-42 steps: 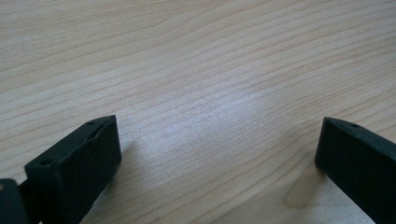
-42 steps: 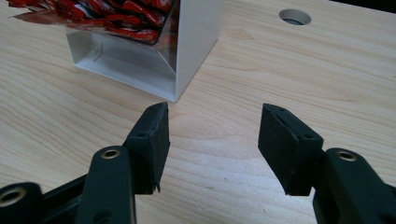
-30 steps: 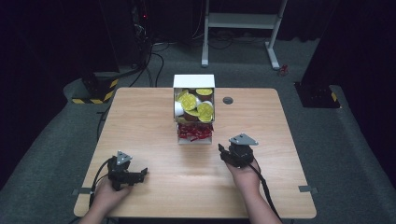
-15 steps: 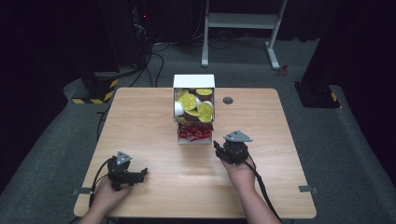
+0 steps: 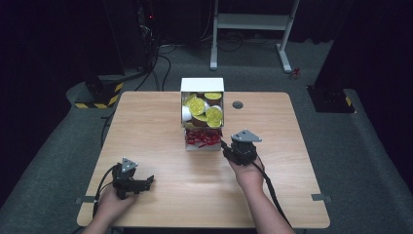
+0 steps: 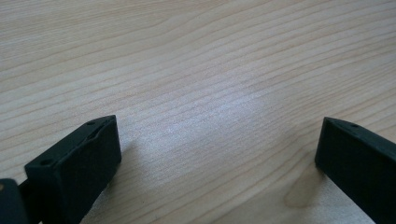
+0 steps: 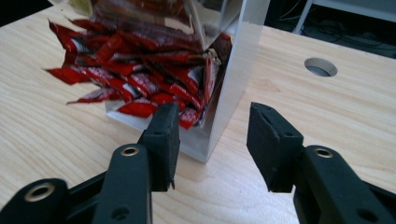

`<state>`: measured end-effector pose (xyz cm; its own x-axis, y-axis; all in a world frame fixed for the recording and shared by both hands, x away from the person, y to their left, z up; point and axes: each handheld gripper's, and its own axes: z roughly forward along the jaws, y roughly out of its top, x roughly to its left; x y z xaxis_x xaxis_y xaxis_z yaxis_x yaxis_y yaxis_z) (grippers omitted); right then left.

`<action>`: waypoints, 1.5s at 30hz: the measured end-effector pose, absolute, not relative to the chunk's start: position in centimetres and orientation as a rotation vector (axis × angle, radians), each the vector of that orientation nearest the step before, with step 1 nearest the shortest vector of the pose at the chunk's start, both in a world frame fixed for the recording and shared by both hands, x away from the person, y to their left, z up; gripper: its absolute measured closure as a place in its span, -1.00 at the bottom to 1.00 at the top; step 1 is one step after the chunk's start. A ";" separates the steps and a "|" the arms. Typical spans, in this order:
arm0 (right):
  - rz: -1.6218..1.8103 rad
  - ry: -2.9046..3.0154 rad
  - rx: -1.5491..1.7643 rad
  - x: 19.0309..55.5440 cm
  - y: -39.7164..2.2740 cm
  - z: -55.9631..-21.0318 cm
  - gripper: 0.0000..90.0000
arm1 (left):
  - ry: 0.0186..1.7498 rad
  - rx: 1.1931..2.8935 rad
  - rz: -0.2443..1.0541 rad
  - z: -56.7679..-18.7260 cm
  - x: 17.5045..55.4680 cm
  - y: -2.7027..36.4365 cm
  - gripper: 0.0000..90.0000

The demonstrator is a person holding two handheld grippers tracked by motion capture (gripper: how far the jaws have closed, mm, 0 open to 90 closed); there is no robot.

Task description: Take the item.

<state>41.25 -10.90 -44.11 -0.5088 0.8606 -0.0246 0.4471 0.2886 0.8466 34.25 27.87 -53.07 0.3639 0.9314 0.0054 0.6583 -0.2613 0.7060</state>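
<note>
A white dispenser box (image 5: 202, 84) stands at the table's middle back. Its upper part holds yellow-lidded cups (image 5: 204, 109); its lower tray holds several red packets (image 5: 202, 139). My right gripper (image 5: 225, 145) is open just right of the tray's front corner. In the right gripper view its jaws (image 7: 212, 123) stand apart, close in front of the box's white side wall (image 7: 238, 70), with the red packets (image 7: 140, 79) just beyond the left jaw and nothing held. My left gripper (image 5: 147, 181) rests low at the front left, open (image 6: 217, 135) over bare wood.
A round cable hole (image 5: 237, 105) (image 7: 320, 67) sits in the wooden table (image 5: 146, 126) right of the box. Cables trail from both grippers toward the front edge. Dark floor, a white stand frame (image 5: 253, 22) and black equipment lie beyond the table.
My right gripper has moved forward and left, from mid-table to the box's front right corner. The left gripper has stayed put.
</note>
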 end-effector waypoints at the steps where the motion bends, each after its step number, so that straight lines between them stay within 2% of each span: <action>1: 1.135 2.076 1.162 41.4 -10.9 -44.0 0.22 | 1.371 2.013 0.573 -53.1 34.2 27.9 -0.99; 11: 1.155 2.064 1.155 42.1 -10.0 -43.6 0.35 | 1.371 2.014 0.573 -53.1 34.2 27.9 -0.99; 25: 1.155 2.057 1.169 43.1 -9.3 -44.1 0.72 | 1.371 2.014 0.573 -53.1 34.2 27.9 -0.99; 45: 1.144 2.030 1.175 44.3 -8.8 -44.9 0.81 | 1.371 2.013 0.573 -53.1 34.2 27.9 -0.99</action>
<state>44.32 -8.76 -44.92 -0.4842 0.8745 -0.0274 0.4294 0.2648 0.8634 34.25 27.87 -53.07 0.3640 0.9314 0.0054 0.6582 -0.2614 0.7060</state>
